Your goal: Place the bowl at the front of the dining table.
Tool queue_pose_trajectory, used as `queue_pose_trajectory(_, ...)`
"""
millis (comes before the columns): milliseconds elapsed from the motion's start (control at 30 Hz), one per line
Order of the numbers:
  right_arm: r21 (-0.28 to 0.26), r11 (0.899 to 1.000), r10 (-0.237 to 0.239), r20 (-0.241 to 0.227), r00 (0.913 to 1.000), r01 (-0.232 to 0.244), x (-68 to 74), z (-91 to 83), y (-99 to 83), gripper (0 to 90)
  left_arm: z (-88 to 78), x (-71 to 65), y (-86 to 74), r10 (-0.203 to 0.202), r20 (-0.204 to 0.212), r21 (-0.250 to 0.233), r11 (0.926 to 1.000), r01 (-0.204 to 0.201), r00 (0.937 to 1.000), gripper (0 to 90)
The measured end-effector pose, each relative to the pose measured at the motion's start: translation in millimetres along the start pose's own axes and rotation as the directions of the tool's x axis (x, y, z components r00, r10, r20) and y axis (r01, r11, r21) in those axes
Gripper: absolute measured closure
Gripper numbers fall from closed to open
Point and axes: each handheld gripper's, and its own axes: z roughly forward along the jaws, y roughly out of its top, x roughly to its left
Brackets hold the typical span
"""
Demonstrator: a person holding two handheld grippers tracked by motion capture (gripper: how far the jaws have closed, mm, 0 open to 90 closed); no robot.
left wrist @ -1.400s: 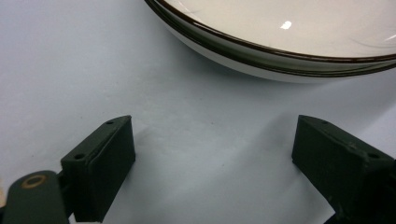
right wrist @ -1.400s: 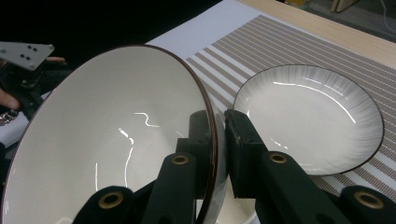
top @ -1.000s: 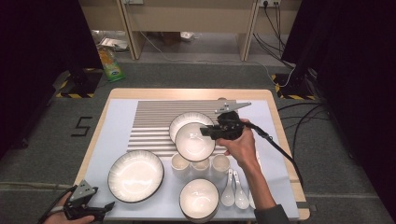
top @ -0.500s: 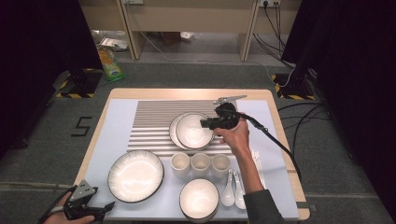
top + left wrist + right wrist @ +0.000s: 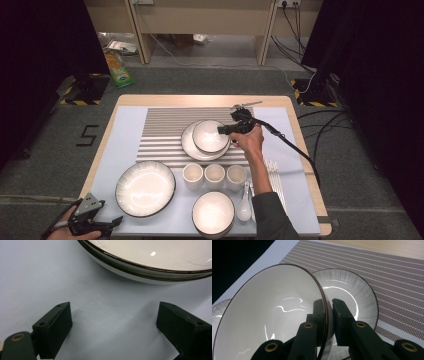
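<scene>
Left gripper (image 5: 102,226): fingers spread wide, empty, near the large bowl (image 5: 145,188) at the worktop's (image 5: 125,101) front left. Right gripper (image 5: 328,315): fingers clamped on the small bowl's (image 5: 210,136) rim, over the plate (image 5: 189,142) on the striped mat (image 5: 165,130).

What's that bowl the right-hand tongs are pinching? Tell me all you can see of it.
The bowl is small, round and glossy white inside, with a thin dark brown rim; it looks ceramic and empty. The right tongs clamp its rim, one jaw inside and one outside. It sits tilted over a white plate with grey streaks, on the striped mat, beyond three cups. Whether it touches the plate, I cannot tell.
</scene>
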Motion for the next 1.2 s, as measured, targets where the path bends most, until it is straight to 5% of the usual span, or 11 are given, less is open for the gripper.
queue_pose_trajectory(1200, 0.088, 0.990, 0.107, 0.078, 0.9912, -0.114, -25.3, 55.2, -4.1, 80.9, 0.0, 0.0, -0.7, -0.002, 0.001, -0.005, 1.0000, 0.002, 1.0000, 11.7)
